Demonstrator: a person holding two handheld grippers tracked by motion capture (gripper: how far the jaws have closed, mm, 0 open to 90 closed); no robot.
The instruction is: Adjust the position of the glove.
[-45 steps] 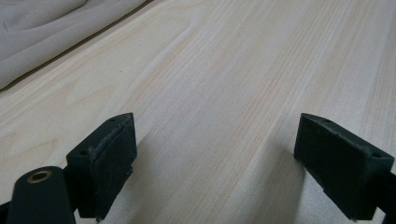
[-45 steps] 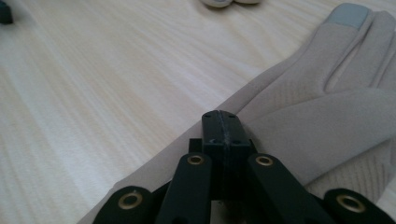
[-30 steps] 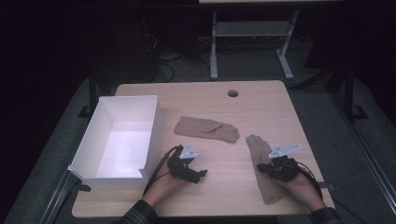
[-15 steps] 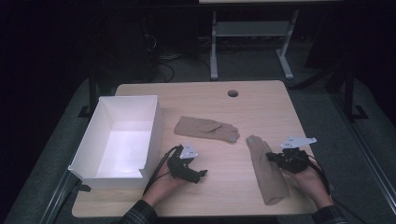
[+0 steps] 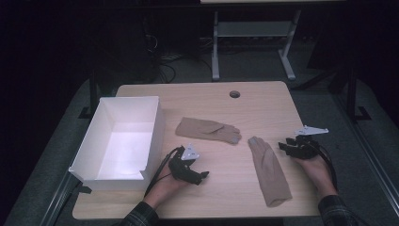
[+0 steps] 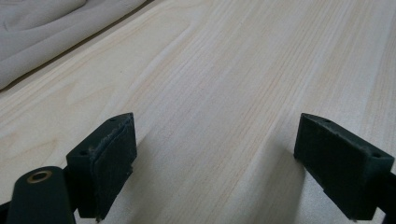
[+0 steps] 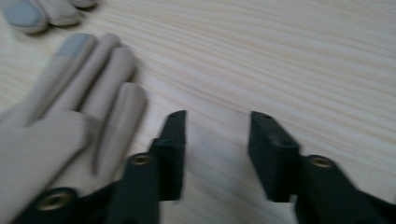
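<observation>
Two tan gloves lie flat on the wooden table [image 5: 268, 101]. One glove [image 5: 207, 129] is at the middle, its fingers pointing right. The other glove [image 5: 269, 169] lies lengthwise at the right, grey fingertip away from me. My right gripper [image 5: 283, 147] sits just right of that glove's fingers; its jaws have just been opening and stand apart over bare wood [image 7: 215, 154], the glove [image 7: 70, 107] beside its left jaw. My left gripper [image 5: 201, 176] rests on the table below the middle glove, jaws wide open [image 6: 215, 163] with nothing between them; glove cloth [image 6: 46, 32] lies beyond.
A white open box [image 5: 113, 183] stands at the table's left side, empty inside. A round cable hole [image 5: 234, 94] is near the far edge. Bare wood lies between the two gloves and along the far side. A metal frame [image 5: 249, 33] stands on the floor behind.
My right gripper was shut on the right glove's middle; it has let go, opened and moved to the right, off the glove. The left gripper and both gloves have stayed put.
</observation>
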